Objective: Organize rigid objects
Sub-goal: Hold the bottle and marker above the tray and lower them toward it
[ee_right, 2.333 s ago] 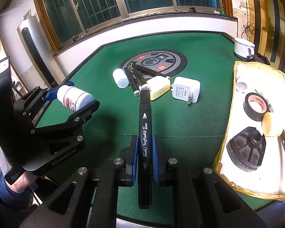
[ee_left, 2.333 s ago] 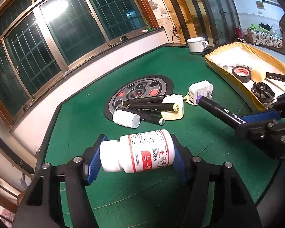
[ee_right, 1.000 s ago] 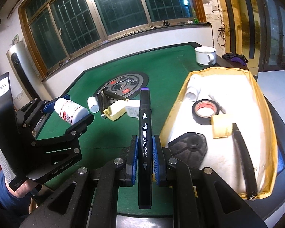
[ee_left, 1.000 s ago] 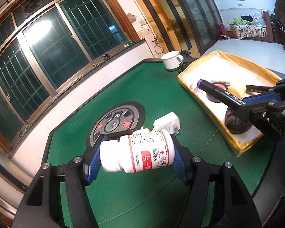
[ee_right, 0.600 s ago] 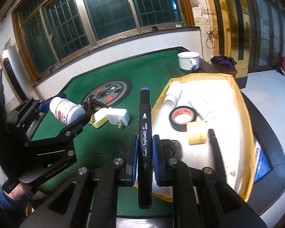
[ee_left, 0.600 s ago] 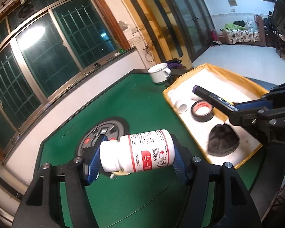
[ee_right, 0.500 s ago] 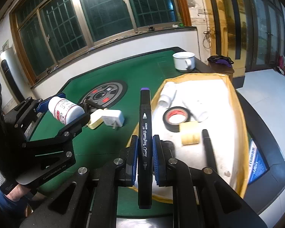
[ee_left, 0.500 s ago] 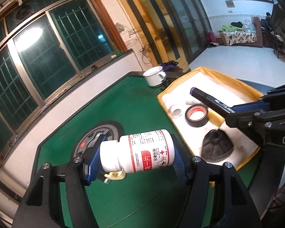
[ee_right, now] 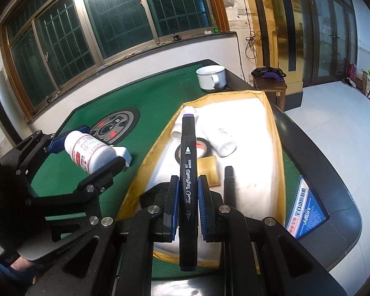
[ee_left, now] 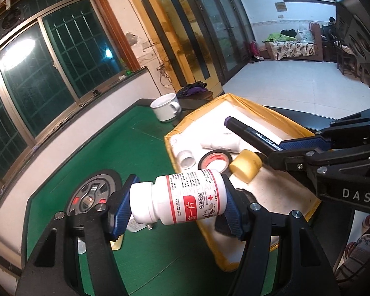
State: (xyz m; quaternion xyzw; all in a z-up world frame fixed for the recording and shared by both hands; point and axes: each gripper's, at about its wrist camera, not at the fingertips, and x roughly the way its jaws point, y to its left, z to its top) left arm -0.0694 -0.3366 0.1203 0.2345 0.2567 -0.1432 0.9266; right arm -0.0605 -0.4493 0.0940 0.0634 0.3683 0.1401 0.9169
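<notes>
My left gripper (ee_left: 177, 202) is shut on a white pill bottle (ee_left: 185, 199) with a red label, held sideways above the green table near the tray's near corner. The same bottle (ee_right: 91, 151) shows in the right wrist view, at the left. My right gripper (ee_right: 188, 197) is shut on a black art marker (ee_right: 188, 172) with a purple cap, pointing forward over the yellow-edged tray (ee_right: 275, 133). In the left wrist view that marker (ee_left: 249, 133) hangs over the tray (ee_left: 271, 108). Inside the tray lie a black tape roll (ee_left: 215, 159), a yellow tape roll (ee_left: 245, 169), white bottles and a black marker (ee_right: 230, 187).
A white mug (ee_right: 211, 77) stands at the table's far corner beyond the tray. A round grey and red panel (ee_right: 116, 124) sits in the green felt, with a white charger (ee_right: 124, 154) beside it. A black disc lies in the tray's near end. A blue card (ee_right: 305, 212) lies right of the tray.
Both grippers have swung right, from above the pile of items on the felt to the tray. The marker now hangs over the tray; the bottle is at its near corner. Both grips are unchanged.
</notes>
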